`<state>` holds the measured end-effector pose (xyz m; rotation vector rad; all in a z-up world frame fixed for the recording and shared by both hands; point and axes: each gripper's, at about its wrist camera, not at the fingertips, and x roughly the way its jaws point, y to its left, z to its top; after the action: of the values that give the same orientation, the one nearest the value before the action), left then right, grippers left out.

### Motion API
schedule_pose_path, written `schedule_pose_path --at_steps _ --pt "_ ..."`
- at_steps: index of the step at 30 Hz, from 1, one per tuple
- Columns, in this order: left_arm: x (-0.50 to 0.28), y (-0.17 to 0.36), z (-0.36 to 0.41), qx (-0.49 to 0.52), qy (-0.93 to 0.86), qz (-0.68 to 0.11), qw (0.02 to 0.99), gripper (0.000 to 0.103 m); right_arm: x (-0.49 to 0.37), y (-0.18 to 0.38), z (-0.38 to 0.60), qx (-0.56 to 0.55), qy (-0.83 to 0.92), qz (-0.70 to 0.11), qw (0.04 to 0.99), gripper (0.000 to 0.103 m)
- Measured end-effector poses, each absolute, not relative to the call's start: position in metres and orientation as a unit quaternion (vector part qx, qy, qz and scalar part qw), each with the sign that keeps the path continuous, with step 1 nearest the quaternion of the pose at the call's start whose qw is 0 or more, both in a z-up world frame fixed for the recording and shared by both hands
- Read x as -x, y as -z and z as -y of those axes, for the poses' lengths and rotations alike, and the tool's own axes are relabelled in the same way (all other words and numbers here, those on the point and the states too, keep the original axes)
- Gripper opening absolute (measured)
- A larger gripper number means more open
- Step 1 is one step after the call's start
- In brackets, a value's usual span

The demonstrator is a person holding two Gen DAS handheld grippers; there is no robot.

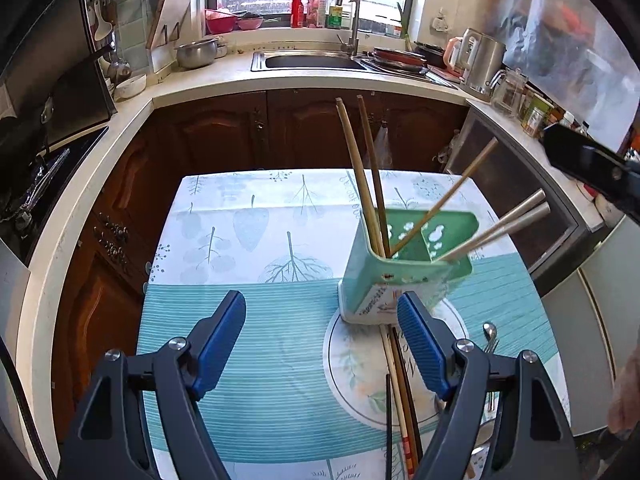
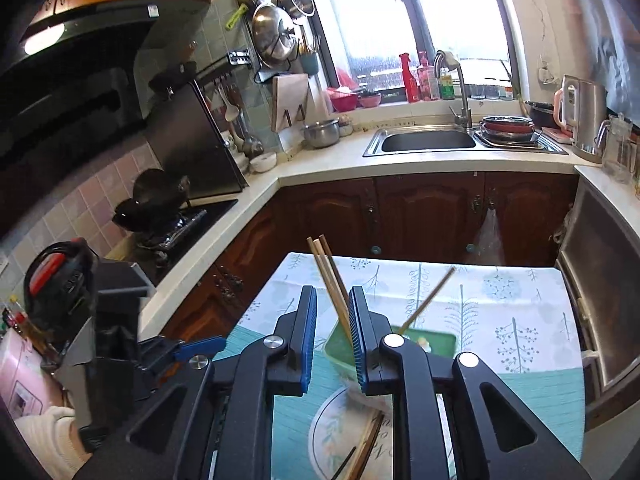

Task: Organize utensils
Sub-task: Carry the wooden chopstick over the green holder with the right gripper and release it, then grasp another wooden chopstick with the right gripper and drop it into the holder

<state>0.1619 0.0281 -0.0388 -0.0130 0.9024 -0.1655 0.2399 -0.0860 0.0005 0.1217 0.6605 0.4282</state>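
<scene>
Over on the left of the left wrist view, the left gripper (image 1: 322, 344) hangs with its blue pads spread wide and nothing between them, low over the striped part of the tablecloth (image 1: 248, 364). Moving right, here's the green utensil holder (image 1: 400, 276) standing centre-right on the cloth, with wooden chopsticks (image 1: 366, 184) leaning out of its left compartment and a pair of metal-ended chopsticks (image 1: 500, 228) slanting out toward the right edge. Below the holder, at bottom centre, more loose chopsticks (image 1: 400, 400) lie on the table between the holder and the camera, and a spoon (image 1: 490, 334) shows just right of the gripper's right finger. In the right wrist view, the right gripper (image 2: 332, 336) sits mid-frame with its jaws only a narrow gap apart; the wooden chopsticks in the holder show through that gap, but the pads don't look pressed on them, so I read it as empty. My call: a chopstick has been dropped in, and the sorting goes on with several pieces left. The next move looks like a reach down to the loose chopsticks, which calls for a low, flat approach and jaws lined up across the thin sticks.
</scene>
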Motion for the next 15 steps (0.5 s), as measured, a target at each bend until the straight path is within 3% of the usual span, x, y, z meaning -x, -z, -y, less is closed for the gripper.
schedule_pose_path --at_steps 4,6,8,15 --pt "-0.142 0.051 -0.024 -0.005 0.092 -0.441 0.893 0.077 -0.2 0.006 0.109 -0.076 -0.205 -0.328 0.919 0.021" --pt "-0.131 0.057 -0.021 -0.011 0.097 -0.441 0.892 0.077 -0.182 0.017 0.117 -0.073 -0.196 -0.333 0.92 0.035" --pt "-0.121 0.062 -0.017 -0.024 0.098 -0.434 0.895 0.077 -0.172 0.032 0.122 -0.063 -0.181 -0.337 0.922 0.042" --pt "-0.118 0.065 -0.01 -0.036 0.082 -0.421 0.902 0.077 -0.184 0.068 0.136 -0.079 -0.144 -0.362 0.917 0.043"
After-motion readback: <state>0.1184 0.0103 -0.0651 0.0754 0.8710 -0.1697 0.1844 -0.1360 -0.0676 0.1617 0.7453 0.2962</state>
